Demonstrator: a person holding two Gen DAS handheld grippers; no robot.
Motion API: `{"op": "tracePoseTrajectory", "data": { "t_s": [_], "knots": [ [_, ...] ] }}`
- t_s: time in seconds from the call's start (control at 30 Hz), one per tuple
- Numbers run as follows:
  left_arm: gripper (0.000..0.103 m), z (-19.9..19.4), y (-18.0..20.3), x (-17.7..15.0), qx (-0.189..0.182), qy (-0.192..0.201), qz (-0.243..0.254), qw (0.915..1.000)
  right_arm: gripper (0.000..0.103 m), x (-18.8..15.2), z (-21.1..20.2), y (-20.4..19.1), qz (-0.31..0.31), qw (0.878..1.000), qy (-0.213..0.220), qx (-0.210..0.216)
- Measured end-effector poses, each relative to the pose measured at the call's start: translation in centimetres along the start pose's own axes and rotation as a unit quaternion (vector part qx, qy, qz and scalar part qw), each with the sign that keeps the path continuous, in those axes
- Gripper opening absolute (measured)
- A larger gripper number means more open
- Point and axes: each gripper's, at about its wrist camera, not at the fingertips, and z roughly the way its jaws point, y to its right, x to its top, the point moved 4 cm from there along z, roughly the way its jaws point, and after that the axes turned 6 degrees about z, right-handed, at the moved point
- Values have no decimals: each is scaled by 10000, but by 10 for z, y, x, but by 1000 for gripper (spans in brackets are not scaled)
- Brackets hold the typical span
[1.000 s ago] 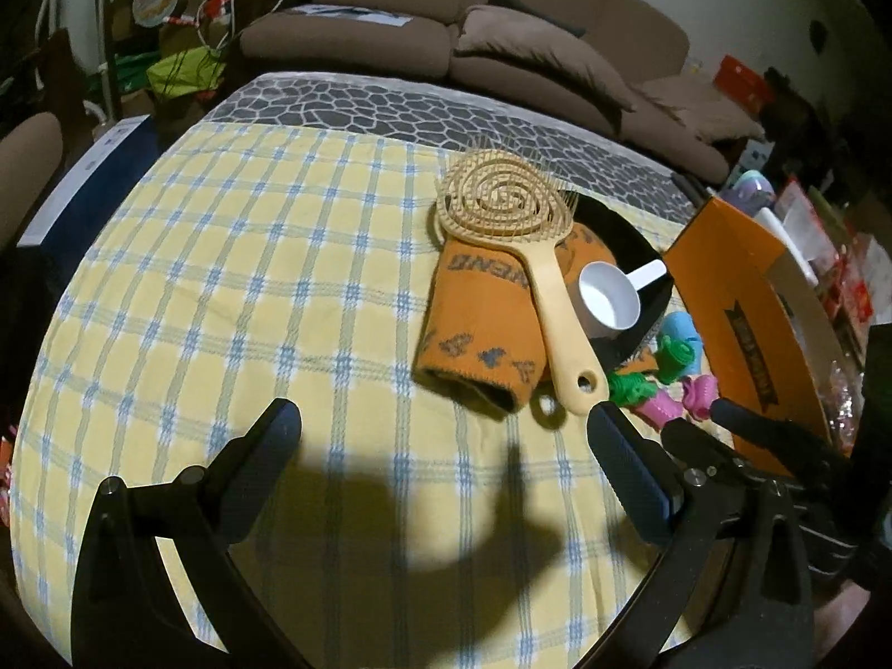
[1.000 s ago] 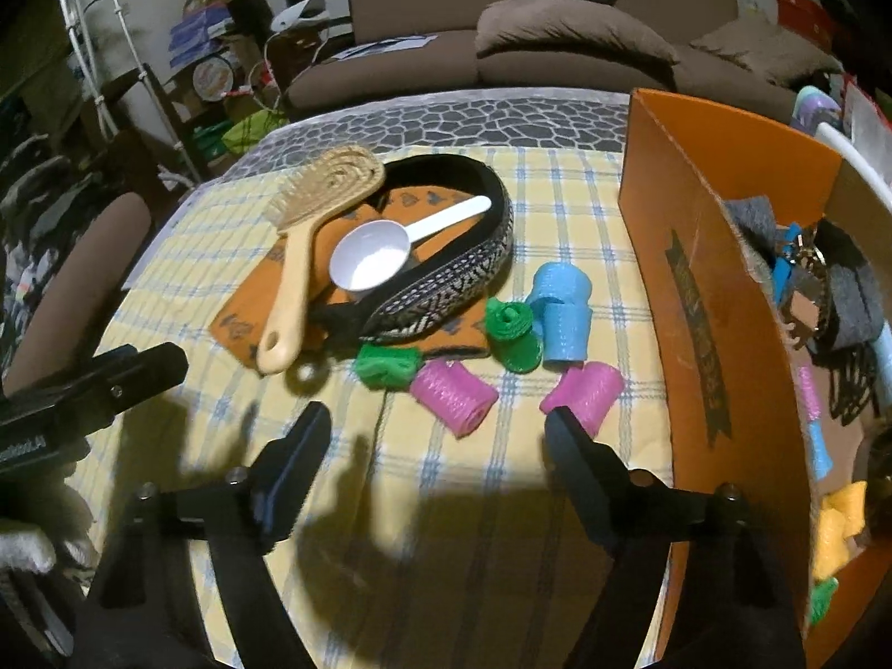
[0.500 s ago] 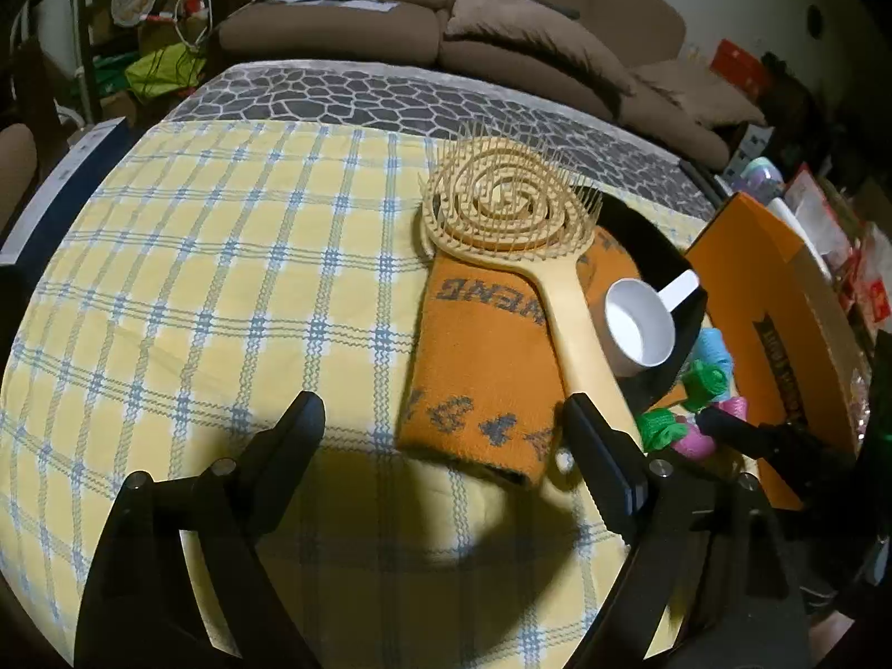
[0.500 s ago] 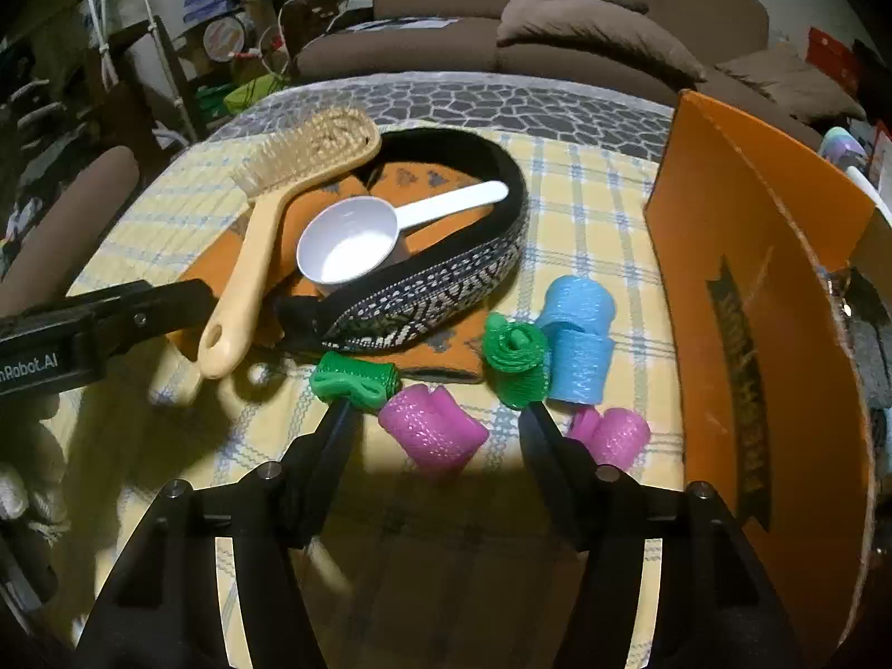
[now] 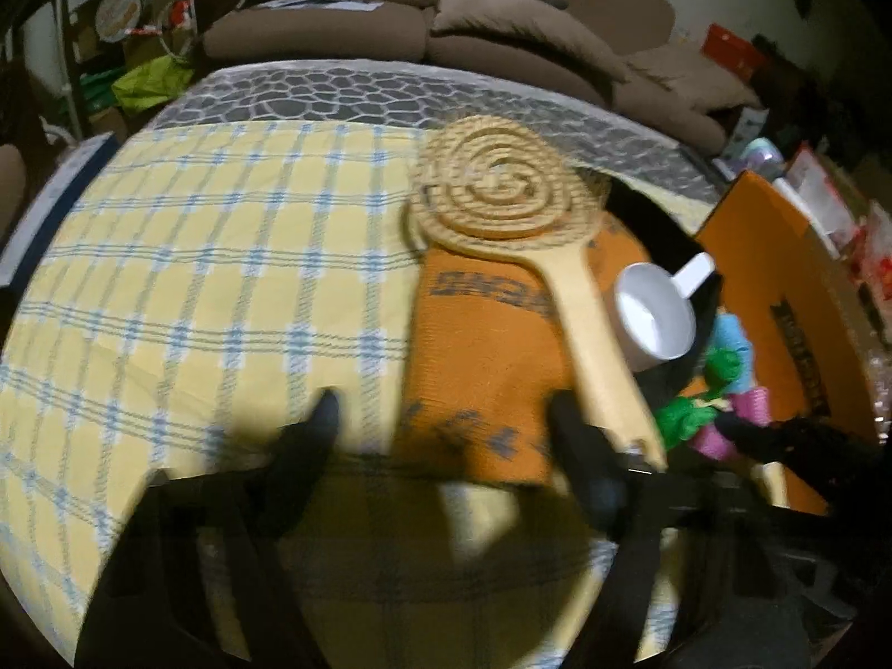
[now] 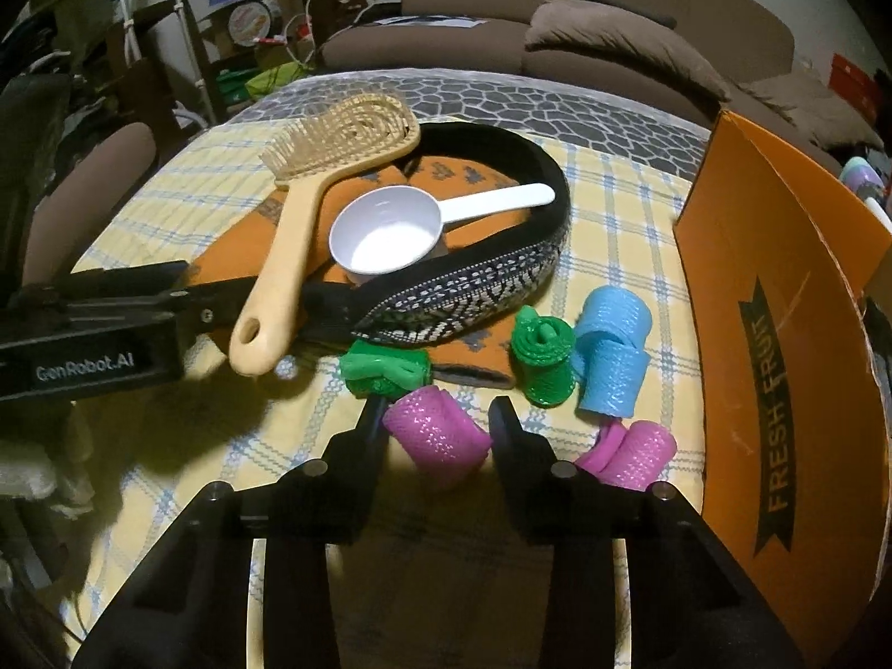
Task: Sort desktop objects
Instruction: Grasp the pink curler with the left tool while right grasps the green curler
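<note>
Five hair rollers lie near the tabletop's right edge: two pink, two green, one blue (image 6: 610, 354), beside one wooden hairbrush (image 6: 312, 223), one white scoop (image 6: 390, 234), one black patterned headband (image 6: 490, 284) and one orange cloth (image 5: 490, 345), all on the yellow checked tablecloth (image 5: 223, 279). One orange cardboard box (image 6: 780, 334) stands upright at the right edge. The right gripper (image 6: 435, 418) points steeply down; its fingers have just been closing and now stand narrow on either side of the near pink roller (image 6: 437, 435), whether pressing it cannot be told. The second pink roller (image 6: 630, 454) lies just right of it. The left gripper (image 5: 446, 423), also pitched down and blurred, has fingers half-closed after closing, straddling the cloth's near edge, the right finger beside the brush handle's end.
</note>
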Motion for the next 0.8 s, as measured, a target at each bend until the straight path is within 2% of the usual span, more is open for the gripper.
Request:
{"op": "tracePoseTrajectory", "data": {
  "t_s": [0.03,0.07,0.13,0.2,0.4,0.5,0.6,0.7,0.73,0.8],
  "knots": [
    [39,0,1,0,-111,-1,-34,9999,37,0,-1,0,33,10000,3,37],
    [35,-2,4,1,-192,1,-66,9998,37,1,-1,0,81,9999,5,92],
    [21,-5,7,2,-172,67,-19,9998,37,3,-6,1,189,9996,51,211],
    [16,-9,7,5,-184,128,-16,9997,37,7,-10,3,287,9990,122,307],
    [17,-10,-3,6,-358,49,-343,9988,36,16,-27,5,552,9959,332,641],
    [29,-11,-6,6,-219,26,-439,9988,37,15,-27,3,522,9962,269,640],
    [37,-21,-7,10,-54,160,-457,9988,38,12,-22,2,500,9967,175,619],
    [41,-33,-3,17,-22,380,-369,9986,42,11,-18,5,537,9971,155,511],
    [42,-36,-2,18,-56,417,-373,9984,49,11,-17,6,528,9973,164,479],
    [42,-38,0,20,-135,445,-387,9982,53,9,-15,6,443,9981,178,387]
  ]
}}
